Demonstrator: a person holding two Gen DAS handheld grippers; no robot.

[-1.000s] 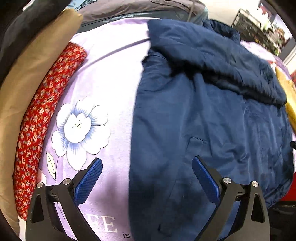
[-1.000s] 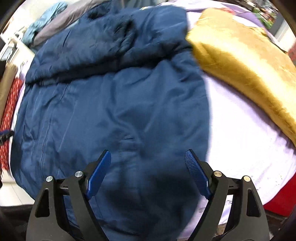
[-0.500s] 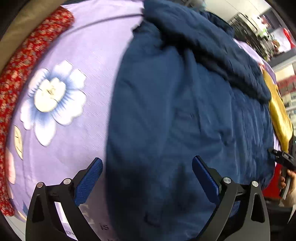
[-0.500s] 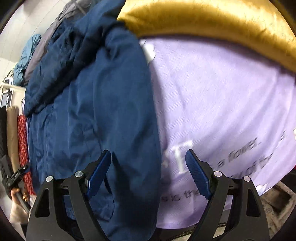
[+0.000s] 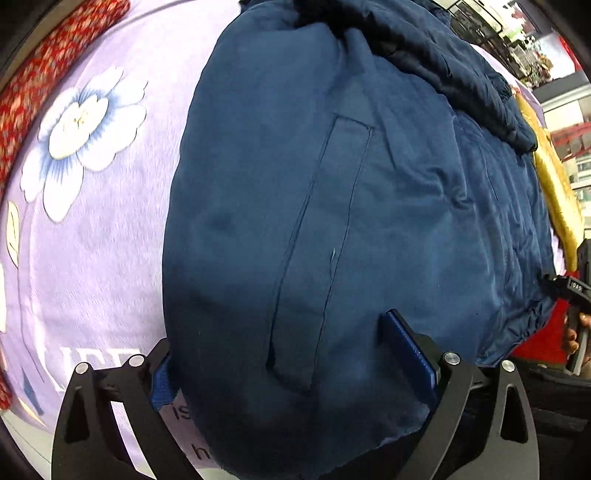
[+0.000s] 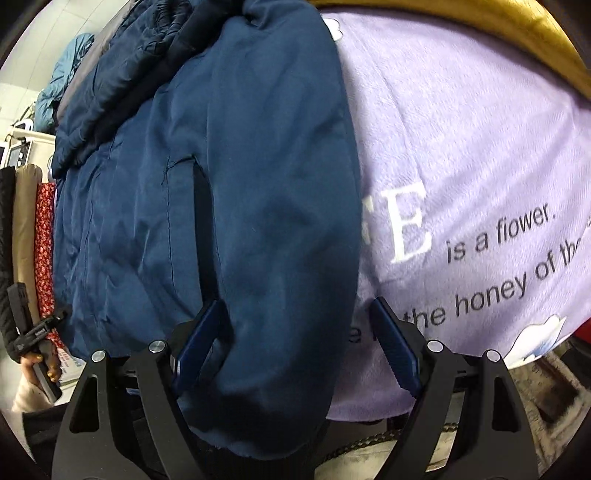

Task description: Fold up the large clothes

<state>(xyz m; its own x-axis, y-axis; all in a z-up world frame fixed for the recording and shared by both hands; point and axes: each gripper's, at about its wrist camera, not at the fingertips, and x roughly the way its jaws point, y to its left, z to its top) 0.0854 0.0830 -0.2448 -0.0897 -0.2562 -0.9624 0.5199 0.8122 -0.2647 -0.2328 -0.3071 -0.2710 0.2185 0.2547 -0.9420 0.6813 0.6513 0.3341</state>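
1. The big navy-blue padded jacket [image 5: 351,221] is spread flat on a lilac blanket printed with white flowers and lettering [image 5: 96,229], hem end nearest both cameras and the bunched-up dark part (hood or collar, can't tell which) at the far end.
2. Left gripper [image 5: 291,362] is spread wide with the jacket's near left corner between its blue pads [image 5: 408,354]. It straddles the fabric but isn't pinching it.
3. Right gripper [image 6: 295,347] is the same deal: fingers apart, the jacket's right-hand edge bulging between them, nothing clamped.
4. Handling guess: puffy and soft with a slick shell, so it looks like it'll squash easily and slide out of a shallow pinch. Probably light for its size but floppy.
5. I'd grab deep at the two hem corners, getting both layers plus the seam, where there's more to bite on.
6. Off to the sides there's a red floral rolled fabric [image 5: 48,62] and a mustard-yellow velvety cloth [image 6: 517,33]. Both are clear of the jacket's hem.
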